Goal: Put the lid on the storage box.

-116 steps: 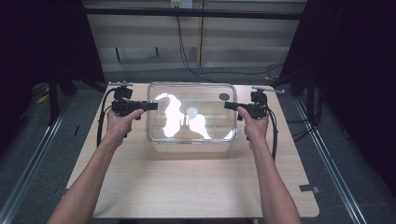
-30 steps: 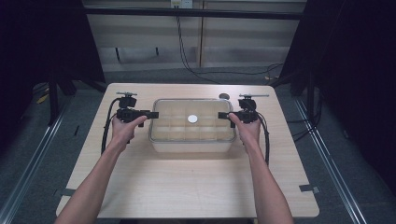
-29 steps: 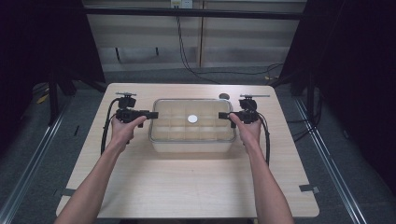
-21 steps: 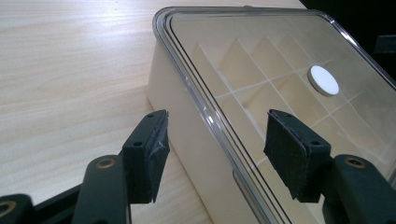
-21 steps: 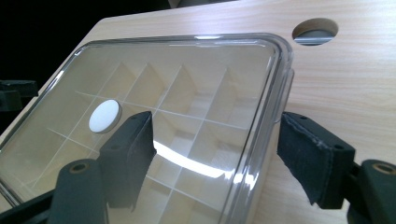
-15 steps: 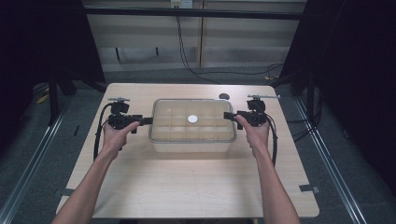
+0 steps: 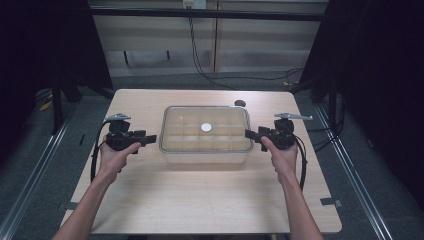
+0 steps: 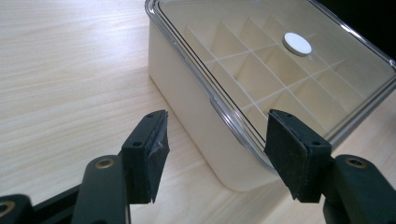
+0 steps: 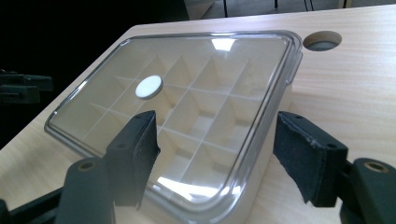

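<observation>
Light wood-grain table [image 7: 200,200], rectangular with rounded corners, filling the middle and lower frame in the high view. One clear-lidded storage box [image 7: 205,134] sits directly on it, centre frame and slightly toward the far edge; pale divided compartments show through the lid, and a small white disc [image 7: 206,128] sits at the lid's middle. Round cable hole [image 7: 240,103] in the tabletop just beyond the box's upper right corner. Strips of grey tape at the table's lower left [image 7: 67,205] and lower right [image 7: 331,202] edges.
</observation>
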A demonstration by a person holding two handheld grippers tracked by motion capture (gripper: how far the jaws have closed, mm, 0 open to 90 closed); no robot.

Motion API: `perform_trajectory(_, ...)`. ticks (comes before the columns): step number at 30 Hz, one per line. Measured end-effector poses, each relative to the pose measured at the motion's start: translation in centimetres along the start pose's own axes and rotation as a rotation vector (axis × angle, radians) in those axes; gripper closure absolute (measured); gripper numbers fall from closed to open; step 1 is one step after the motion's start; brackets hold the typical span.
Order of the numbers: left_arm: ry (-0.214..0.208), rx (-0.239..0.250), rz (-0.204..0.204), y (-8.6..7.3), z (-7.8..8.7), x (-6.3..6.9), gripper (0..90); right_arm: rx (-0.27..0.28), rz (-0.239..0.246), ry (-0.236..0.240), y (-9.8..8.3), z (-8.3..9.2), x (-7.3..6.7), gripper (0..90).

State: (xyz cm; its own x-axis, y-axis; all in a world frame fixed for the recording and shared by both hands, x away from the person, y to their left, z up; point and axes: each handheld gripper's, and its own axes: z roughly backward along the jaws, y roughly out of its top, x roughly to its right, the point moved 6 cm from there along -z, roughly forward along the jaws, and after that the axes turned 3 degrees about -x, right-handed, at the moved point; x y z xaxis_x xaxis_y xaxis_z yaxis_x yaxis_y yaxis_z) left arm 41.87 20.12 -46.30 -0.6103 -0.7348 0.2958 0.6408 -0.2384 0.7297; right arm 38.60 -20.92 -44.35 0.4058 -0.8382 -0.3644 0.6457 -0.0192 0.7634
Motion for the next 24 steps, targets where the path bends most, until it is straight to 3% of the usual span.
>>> perform_trajectory(5, -0.012, -0.008, -0.022, -1.2, 1.1, 1.1, 38.2, 0.000, 0.016, 0.001, -1.4, 1.5, -0.6, 29.4)
perform_trajectory(7, 0.010, -0.012, -0.048, -1.7, 1.6, 1.4, 36.7, 0.010, 0.027, 0.003, -2.0, 2.2, -0.9, 29.4)
perform_trajectory(12, -0.004, 0.015, -0.046, -3.0, 3.0, 2.4, 35.2, 0.019, 0.034, 0.001, -3.7, 3.7, -1.4, 28.2)
perform_trajectory(14, 0.017, -0.002, -0.068, -4.0, 3.3, 2.5, 34.9, 0.017, 0.033, 0.004, -4.3, 4.1, -1.6, 27.9)
perform_trajectory(17, 0.003, -0.024, -0.075, -5.4, 3.7, 2.7, 32.4, 0.022, 0.021, 0.018, -5.2, 4.9, -2.0, 27.8)
perform_trajectory(18, 0.018, -0.025, -0.083, -5.8, 3.8, 2.7, 32.3, 0.027, 0.011, 0.026, -5.4, 5.1, -2.1, 27.5)
perform_trajectory(22, 0.020, -0.043, -0.090, -7.8, 4.2, 3.1, 31.6, 0.023, 0.024, -0.001, -6.7, 6.1, -2.3, 27.4)
perform_trajectory(24, 0.029, -0.059, -0.120, -8.6, 4.5, 3.2, 31.4, 0.022, 0.021, -0.006, -7.7, 6.4, -2.2, 27.5)
